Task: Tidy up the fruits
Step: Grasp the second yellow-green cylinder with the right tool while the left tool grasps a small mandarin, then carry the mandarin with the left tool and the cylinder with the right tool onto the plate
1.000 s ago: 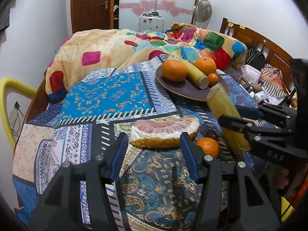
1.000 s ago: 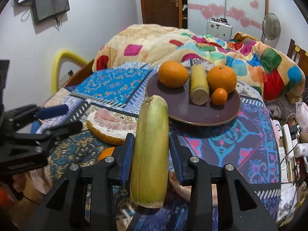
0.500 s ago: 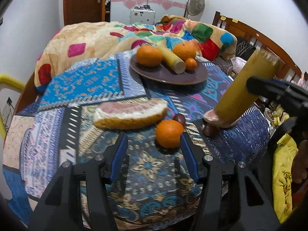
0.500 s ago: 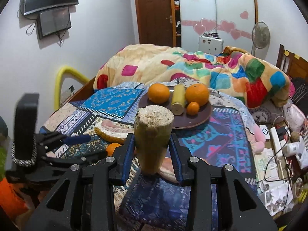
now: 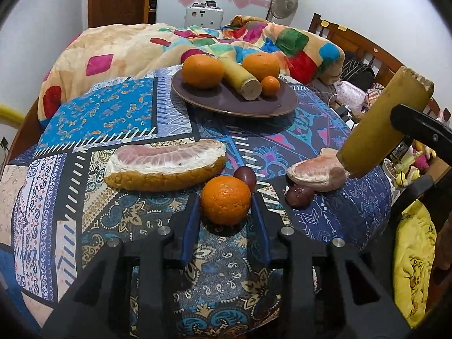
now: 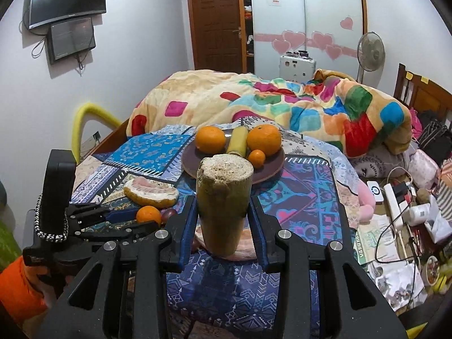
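Observation:
My left gripper (image 5: 226, 203) has its blue pads on both sides of an orange (image 5: 226, 200) on the patterned table; it seems shut on it. A pomelo wedge (image 5: 165, 165) lies just behind. My right gripper (image 6: 223, 212) is shut on a yellow-green sugarcane piece (image 6: 223, 206), held tilted above a pomelo segment (image 5: 317, 173); the cane also shows in the left wrist view (image 5: 384, 121). A brown plate (image 5: 276, 106) at the back holds two oranges, a small orange and a second cane piece (image 5: 240, 77).
Two dark passion fruits (image 5: 299, 196) lie by the pomelo segment. A colourful quilt (image 6: 282, 104) covers the bed behind the table. Clutter with a power strip and cables (image 6: 395, 203) lies to the right. A yellow chair back (image 6: 84, 121) stands left.
My left gripper moved forward and its pads closed around the orange. My right gripper lifted the sugarcane, tilted it upright and pulled back toward the table's near right side.

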A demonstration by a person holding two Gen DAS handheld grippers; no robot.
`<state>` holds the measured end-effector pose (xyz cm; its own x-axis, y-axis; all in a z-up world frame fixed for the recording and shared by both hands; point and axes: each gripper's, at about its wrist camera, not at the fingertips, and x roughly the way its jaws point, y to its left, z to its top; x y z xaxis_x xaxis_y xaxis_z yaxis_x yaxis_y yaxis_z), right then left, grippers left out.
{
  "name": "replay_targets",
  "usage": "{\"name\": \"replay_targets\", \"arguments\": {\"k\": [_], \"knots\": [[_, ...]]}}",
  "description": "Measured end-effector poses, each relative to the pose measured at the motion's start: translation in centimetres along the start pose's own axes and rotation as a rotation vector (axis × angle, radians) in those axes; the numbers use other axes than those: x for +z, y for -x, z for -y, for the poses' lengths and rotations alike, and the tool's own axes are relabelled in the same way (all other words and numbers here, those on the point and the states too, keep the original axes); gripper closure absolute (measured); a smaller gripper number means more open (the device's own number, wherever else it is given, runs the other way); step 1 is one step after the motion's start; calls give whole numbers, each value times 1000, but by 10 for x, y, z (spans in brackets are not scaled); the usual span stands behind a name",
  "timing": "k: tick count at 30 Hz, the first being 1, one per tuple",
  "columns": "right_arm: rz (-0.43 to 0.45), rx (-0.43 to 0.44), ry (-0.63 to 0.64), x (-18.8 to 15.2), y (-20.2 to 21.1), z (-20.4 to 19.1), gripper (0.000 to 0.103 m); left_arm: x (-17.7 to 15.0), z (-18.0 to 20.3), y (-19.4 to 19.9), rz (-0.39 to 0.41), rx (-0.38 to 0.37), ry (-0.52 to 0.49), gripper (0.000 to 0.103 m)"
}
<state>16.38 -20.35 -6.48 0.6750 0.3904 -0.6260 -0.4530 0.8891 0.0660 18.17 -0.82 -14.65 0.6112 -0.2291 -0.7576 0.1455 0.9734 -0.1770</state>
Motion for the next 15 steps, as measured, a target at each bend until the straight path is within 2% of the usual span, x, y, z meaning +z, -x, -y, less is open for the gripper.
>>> {"name": "replay_targets", "arguments": {"k": [6,15], "knots": [[10,2,6,3,-1,1,70,3,-5,8,16,-1,8,68],[30,4,12,17,-8,0,70,33,-10,32,108,21,-8,68]]}}
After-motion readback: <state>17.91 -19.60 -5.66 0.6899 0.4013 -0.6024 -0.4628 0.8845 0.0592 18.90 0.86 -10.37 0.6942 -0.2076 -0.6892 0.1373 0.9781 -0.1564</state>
